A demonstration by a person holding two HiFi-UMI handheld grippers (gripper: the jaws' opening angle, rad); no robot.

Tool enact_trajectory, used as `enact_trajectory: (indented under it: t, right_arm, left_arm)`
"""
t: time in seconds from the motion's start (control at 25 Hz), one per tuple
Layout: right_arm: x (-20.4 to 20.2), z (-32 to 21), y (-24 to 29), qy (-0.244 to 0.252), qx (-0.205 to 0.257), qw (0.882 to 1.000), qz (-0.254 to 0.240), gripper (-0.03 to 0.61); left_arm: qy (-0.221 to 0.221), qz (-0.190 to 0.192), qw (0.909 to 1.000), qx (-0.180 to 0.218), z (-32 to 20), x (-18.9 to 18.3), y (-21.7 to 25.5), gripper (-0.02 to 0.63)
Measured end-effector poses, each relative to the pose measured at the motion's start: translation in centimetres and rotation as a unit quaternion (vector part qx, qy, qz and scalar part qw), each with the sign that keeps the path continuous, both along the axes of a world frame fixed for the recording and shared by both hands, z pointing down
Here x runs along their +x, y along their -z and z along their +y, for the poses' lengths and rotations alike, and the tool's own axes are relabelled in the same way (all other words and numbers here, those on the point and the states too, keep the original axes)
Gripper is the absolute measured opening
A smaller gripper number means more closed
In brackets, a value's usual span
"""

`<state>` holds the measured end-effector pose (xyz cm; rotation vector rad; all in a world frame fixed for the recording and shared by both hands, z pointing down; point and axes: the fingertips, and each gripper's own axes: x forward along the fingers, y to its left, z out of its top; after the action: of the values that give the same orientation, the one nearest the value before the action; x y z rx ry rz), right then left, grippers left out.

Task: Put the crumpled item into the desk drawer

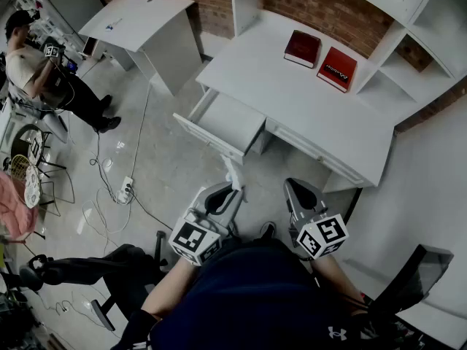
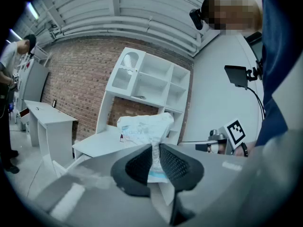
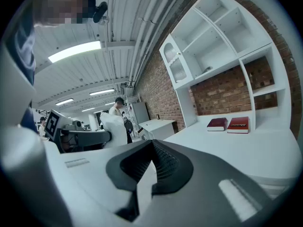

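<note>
Left gripper (image 2: 156,148): jaws nearly together, pinched on the crumpled item (image 2: 142,129). It is a white crinkled wrapper with blue print. Its thin lower part is squeezed between the ribbed pads (image 2: 139,167) and its bulk puffs out above the tips.

Right gripper (image 3: 152,144): jaw tips meet, nothing between them. It is held level with the left one, close in front of the person's body.

Each gripper carries a marker cube, left cube (image 1: 194,240) and right cube (image 1: 322,235).

Crumpled item location: in the air off the front edge of the desk (image 1: 314,115), just short of the drawer (image 1: 233,122), not in it. The drawer is pulled out at the desk's front left and its inside looks bare.

On the desk, toward its back edge, are a dark red book (image 1: 302,48) and a brighter red book (image 1: 337,68), side by side and just apart. A white shelf unit (image 1: 408,20) rises at the desk's back right, against the brick wall.

Left of the desk and well apart stands a second white table (image 1: 142,20). Further left of that a person (image 1: 44,75) is sitting.

On the floor in front and left of the desk lie a power strip (image 1: 125,189) and loose cables. A black chair (image 1: 95,268) is nearer the camera.
</note>
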<state>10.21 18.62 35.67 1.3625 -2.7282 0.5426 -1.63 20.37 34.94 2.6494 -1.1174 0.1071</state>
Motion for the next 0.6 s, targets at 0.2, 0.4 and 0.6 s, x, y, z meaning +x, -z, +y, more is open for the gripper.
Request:
enact_trajectory:
  t: [0.2, 0.4, 0.6]
  right_arm:
    - [-0.4, -0.2, -0.1, 0.0, -0.002, 1.0, 0.006, 0.002]
    - [-1.1, -0.4, -0.1, 0.0, -0.001, 1.0, 0.011, 0.002]
    - [-1.5, -1.1, 0.4, -0.017, 0.006, 1.0, 0.008, 0.002]
  left_arm:
    - [0.004, 0.001, 1.0, 0.003, -0.6, -0.7, 0.3, 0.055]
    - [0.01, 0.014, 0.9998, -0.002, -1.2, -1.5, 0.9, 0.055]
    - [0.005, 0.015, 0.9998, 0.008, -1.9, -2.6, 1.1, 0.055]
